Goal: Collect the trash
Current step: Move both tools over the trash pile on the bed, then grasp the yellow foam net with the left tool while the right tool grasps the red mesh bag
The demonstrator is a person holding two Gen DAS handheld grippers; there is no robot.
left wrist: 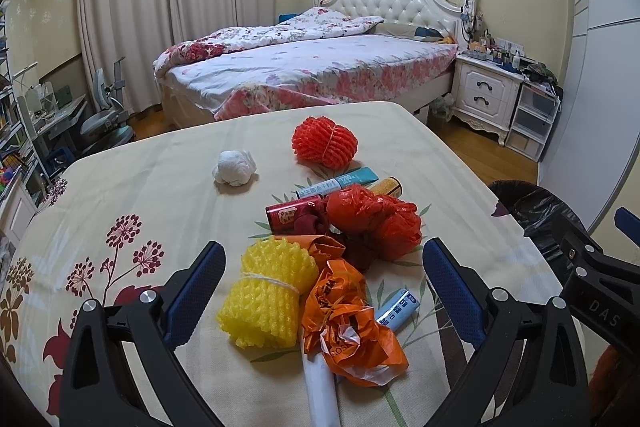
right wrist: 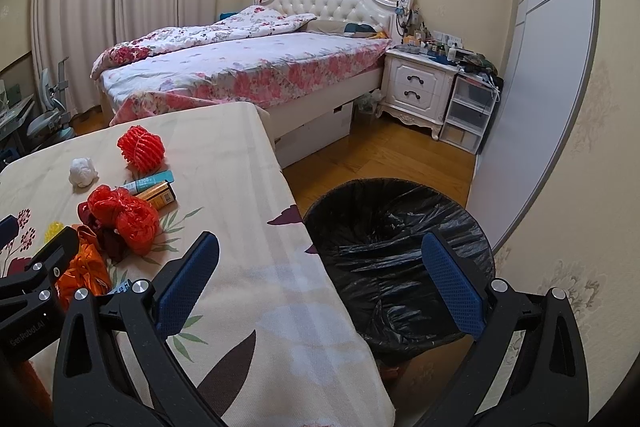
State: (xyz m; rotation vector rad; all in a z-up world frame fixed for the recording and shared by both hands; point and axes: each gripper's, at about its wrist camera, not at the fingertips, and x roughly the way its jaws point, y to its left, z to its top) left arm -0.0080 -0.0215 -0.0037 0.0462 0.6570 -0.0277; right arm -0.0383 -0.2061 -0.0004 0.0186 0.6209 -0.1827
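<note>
Trash lies on the cloth-covered table: a yellow foam net, an orange plastic bag, a red plastic bag, a red foam net, a white tissue ball, a white tube and several small packets. My left gripper is open and empty, its jaws either side of the yellow net and orange bag. My right gripper is open and empty, over the table's right edge beside a bin lined with a black bag. The left gripper shows at the right wrist view's left edge.
A bed with floral bedding stands beyond the table. A white nightstand and plastic drawers stand by the wall. A desk and chair are at the far left. The bin stands on the wood floor right of the table.
</note>
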